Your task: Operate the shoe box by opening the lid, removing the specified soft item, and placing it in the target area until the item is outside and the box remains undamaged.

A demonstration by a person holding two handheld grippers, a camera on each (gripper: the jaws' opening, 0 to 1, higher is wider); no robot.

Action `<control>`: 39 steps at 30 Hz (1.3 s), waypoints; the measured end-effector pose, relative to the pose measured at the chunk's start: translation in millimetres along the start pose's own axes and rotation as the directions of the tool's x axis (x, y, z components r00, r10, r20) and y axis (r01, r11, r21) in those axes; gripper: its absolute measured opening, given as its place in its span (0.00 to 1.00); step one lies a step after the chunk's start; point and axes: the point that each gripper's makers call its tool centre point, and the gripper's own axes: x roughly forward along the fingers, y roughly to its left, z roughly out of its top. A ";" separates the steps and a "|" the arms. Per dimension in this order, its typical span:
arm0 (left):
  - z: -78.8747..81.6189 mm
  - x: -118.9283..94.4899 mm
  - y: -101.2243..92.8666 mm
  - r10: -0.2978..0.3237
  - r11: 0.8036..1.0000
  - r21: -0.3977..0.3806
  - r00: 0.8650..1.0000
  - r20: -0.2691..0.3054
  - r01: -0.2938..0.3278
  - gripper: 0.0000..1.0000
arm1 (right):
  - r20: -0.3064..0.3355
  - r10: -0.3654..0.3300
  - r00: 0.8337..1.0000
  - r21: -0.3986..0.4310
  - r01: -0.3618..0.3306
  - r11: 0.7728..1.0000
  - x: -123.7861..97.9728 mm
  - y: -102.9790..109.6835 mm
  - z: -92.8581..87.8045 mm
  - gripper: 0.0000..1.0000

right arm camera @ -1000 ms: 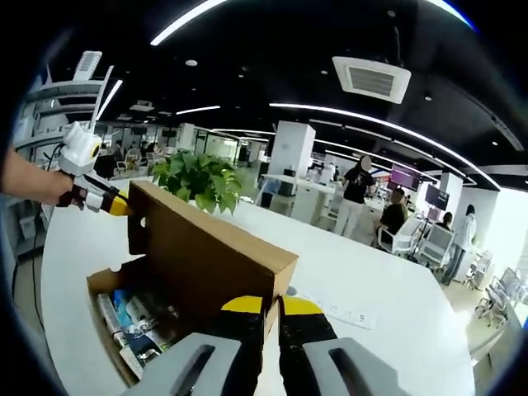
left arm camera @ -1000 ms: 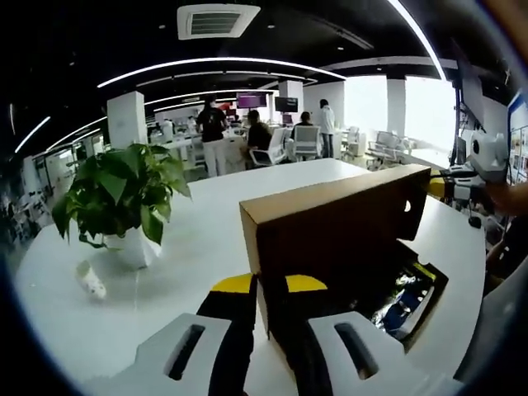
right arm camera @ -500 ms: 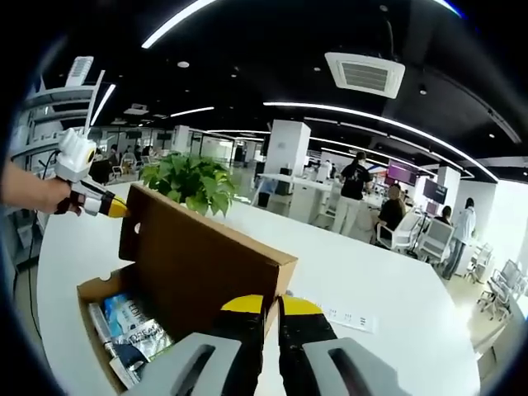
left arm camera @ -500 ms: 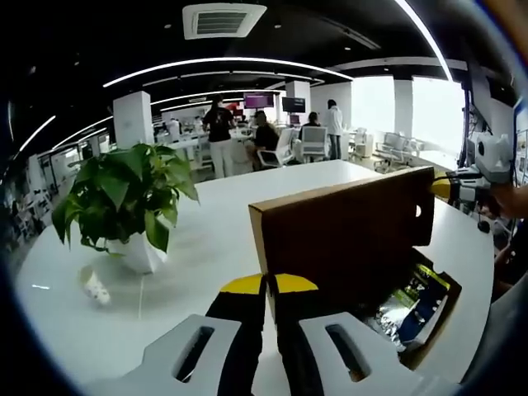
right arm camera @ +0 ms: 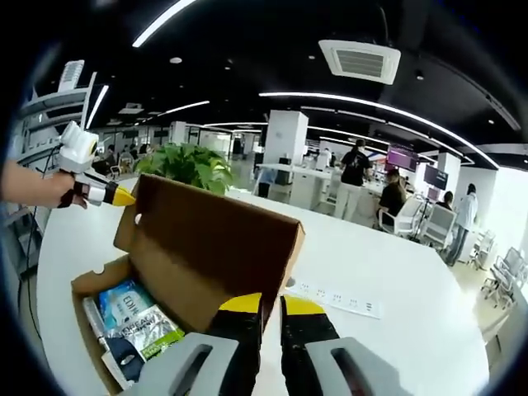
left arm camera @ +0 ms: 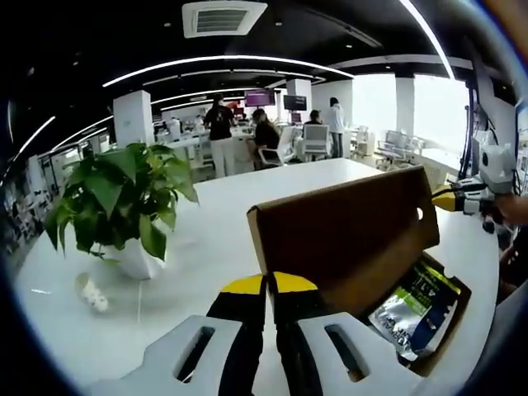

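A brown cardboard shoe box (right arm camera: 82, 290) sits on the white table, its lid (left arm camera: 346, 239) (right arm camera: 206, 247) raised and tilted back. Inside lie soft packets (left arm camera: 417, 301) (right arm camera: 136, 322) printed in blue, white and green. My left gripper (left arm camera: 268, 285) is shut on one end of the lid's edge. It also appears at the lid's far corner in the right gripper view, as the left gripper (right arm camera: 124, 196) in a person's hand. My right gripper (right arm camera: 262, 304) is shut on the opposite end. That right gripper (left arm camera: 445, 198) shows at the lid's far corner in the left gripper view.
A potted green plant (left arm camera: 124, 198) (right arm camera: 186, 165) stands on the table (left arm camera: 206, 223) beyond the box. A small white object (left arm camera: 91, 293) lies near the pot. A white power strip (right arm camera: 334, 301) lies to the right of the box. People and desks fill the office behind.
The lid has swung further back with both grippers on it. More of the packets inside the box now show.
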 end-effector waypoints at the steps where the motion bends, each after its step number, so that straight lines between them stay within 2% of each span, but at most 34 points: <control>1: 0.0 1.5 0.4 -0.001 1.000 0.001 1.000 -0.004 0.001 0.00 | -0.009 -0.002 1.000 0.003 0.002 1.000 0.6 -0.5 -5.5 0.02; 8: -1.6 9.9 2.8 -0.006 1.000 0.011 1.000 -0.019 0.006 0.00 | -0.067 0.027 0.997 0.035 -0.025 0.999 1.7 10.4 -34.3 0.02; 13: -2.8 15.6 6.0 -0.009 1.000 0.013 1.000 -0.029 0.010 0.00 | -0.096 0.041 0.995 0.041 -0.037 0.998 5.3 19.4 -48.1 0.01; 19: -4.2 20.3 7.3 -0.011 1.000 0.012 0.999 -0.037 0.012 0.00 | -0.130 0.034 0.991 0.066 -0.026 0.997 9.0 17.0 -57.6 0.00; 28: -6.2 27.8 7.8 -0.010 1.000 -0.010 0.999 -0.045 0.010 0.02 | -0.134 0.029 0.991 0.065 -0.021 0.998 10.9 14.8 -57.4 0.00; 32: -19.9 26.8 5.2 -0.016 1.000 -0.011 0.996 -0.090 0.015 0.08 | -0.137 0.027 0.990 0.059 -0.019 0.998 12.6 14.3 -57.1 0.00; 34: -28.1 23.4 4.5 -0.018 0.999 -0.045 0.994 -0.106 0.013 0.10 | -0.138 0.026 0.990 0.055 -0.018 0.998 13.3 14.1 -57.2 0.00; 39: -46.5 14.8 -0.3 -0.029 0.997 -0.070 0.992 -0.126 0.020 0.09 | -0.140 0.025 0.990 0.049 -0.019 0.999 15.5 13.1 -57.4 0.00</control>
